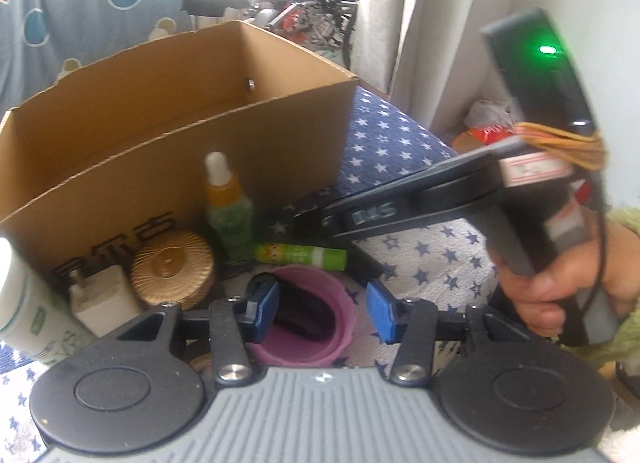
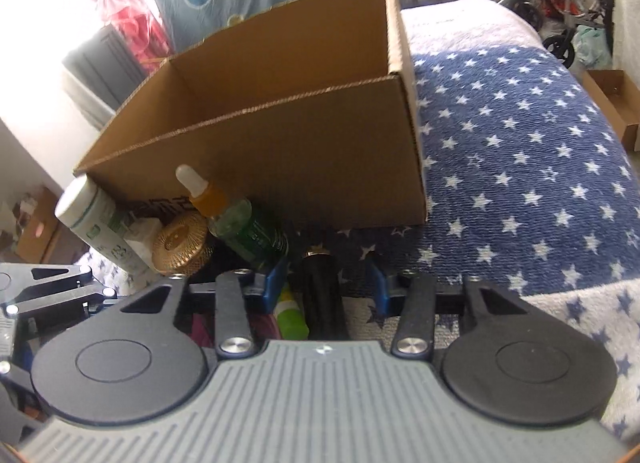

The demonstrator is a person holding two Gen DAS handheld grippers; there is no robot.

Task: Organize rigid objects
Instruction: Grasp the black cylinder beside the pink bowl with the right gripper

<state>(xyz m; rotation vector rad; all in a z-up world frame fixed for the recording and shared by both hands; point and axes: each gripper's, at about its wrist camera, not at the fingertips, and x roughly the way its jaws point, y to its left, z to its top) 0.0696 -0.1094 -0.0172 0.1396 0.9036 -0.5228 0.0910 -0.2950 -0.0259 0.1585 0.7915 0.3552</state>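
Observation:
An open cardboard box [image 1: 180, 103] [image 2: 280, 123] stands on a starred blanket, with small items lined up along its near wall. My left gripper [image 1: 324, 313] straddles a pink cup [image 1: 340, 327] with something dark inside; the right blue pad stands just clear of the rim, so it is open. My right gripper [image 2: 327, 285] hangs open around a black cylinder with a gold end [image 2: 322, 295], with gaps on both sides. A green tube [image 1: 300, 255] [image 2: 292, 315] lies beside the cylinder. In the left wrist view the right gripper [image 1: 316, 223] reaches in from the right, held by a hand.
A green dropper bottle [image 1: 226, 207] [image 2: 240, 223], a gold round lid [image 1: 172, 267] [image 2: 180, 243], a white plug [image 1: 104, 299] and a white bottle [image 1: 20, 303] [image 2: 96, 219] crowd the box's near wall. The blue starred blanket [image 2: 520, 183] spreads right. A wheelchair stands beyond.

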